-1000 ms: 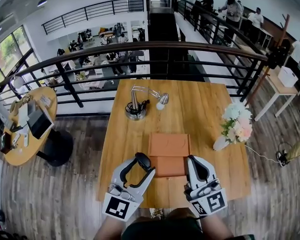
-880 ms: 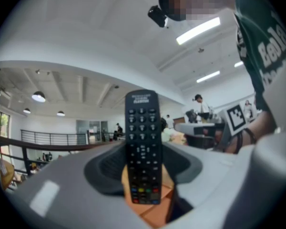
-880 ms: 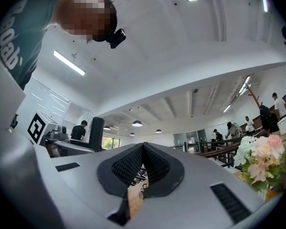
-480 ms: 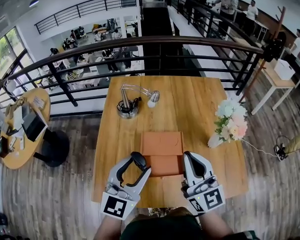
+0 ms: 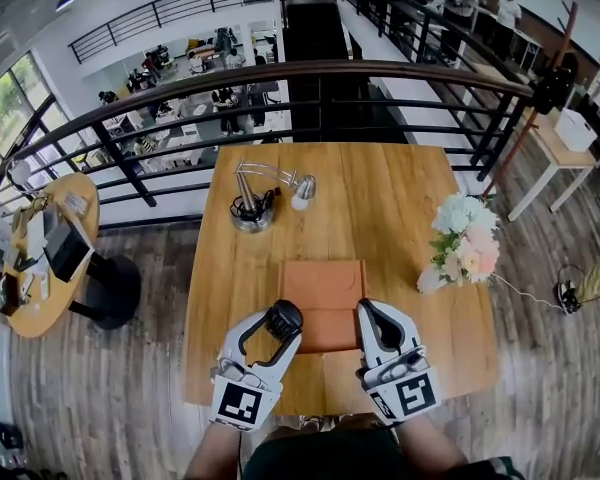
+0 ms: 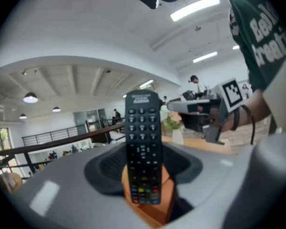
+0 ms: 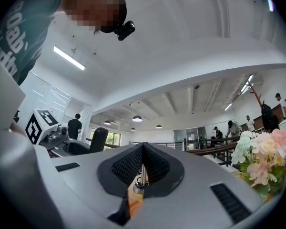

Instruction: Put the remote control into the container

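Left gripper (image 5: 282,324) pinching 1 remote control (image 6: 143,147) between wide-set jaws; right gripper (image 7: 143,147) pressed together, empty. Both have just sunk toward the container (image 5: 322,280), bringing the remote to its near-left corner, so insertion looks close. Table (image 5: 380,198) beyond is bare, flowers (image 5: 460,248) well apart.

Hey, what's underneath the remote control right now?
The orange container shows just below the remote control, which the left gripper holds upright. The remote and jaws cover most of the container, so its inside cannot be seen.
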### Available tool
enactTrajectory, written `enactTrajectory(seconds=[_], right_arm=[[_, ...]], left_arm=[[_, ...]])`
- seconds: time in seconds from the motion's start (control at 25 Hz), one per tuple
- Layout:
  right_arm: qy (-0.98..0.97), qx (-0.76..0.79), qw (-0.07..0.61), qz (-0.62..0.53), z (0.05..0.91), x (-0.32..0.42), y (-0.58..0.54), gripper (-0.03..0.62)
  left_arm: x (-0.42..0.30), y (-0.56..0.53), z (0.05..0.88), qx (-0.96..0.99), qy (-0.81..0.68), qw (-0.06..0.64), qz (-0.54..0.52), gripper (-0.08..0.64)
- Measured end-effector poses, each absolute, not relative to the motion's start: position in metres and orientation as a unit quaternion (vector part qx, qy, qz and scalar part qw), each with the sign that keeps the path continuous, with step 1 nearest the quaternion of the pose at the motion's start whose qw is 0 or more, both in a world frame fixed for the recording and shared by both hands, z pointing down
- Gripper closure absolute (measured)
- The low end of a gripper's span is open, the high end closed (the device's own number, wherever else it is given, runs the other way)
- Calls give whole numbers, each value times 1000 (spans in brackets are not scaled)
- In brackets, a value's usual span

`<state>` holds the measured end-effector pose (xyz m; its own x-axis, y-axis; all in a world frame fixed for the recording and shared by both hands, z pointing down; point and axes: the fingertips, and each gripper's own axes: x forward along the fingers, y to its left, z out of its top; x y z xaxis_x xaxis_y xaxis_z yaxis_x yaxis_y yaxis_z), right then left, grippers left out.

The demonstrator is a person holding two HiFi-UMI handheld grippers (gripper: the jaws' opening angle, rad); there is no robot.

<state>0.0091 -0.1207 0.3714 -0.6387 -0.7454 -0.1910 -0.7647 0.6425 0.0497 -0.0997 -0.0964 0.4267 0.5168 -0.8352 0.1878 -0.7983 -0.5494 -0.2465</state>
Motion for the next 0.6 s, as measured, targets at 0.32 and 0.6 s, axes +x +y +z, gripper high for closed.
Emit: enactTrajectory(seconds=[0.32, 0.6], right_arm=[[902, -420, 64, 75, 380, 5, -130, 577], [902, -420, 57, 86, 386, 4, -136, 577]], left_arm=[[-85, -112, 465, -873, 439, 45, -206, 337], [-74, -117, 507, -878, 397, 14, -266, 337]])
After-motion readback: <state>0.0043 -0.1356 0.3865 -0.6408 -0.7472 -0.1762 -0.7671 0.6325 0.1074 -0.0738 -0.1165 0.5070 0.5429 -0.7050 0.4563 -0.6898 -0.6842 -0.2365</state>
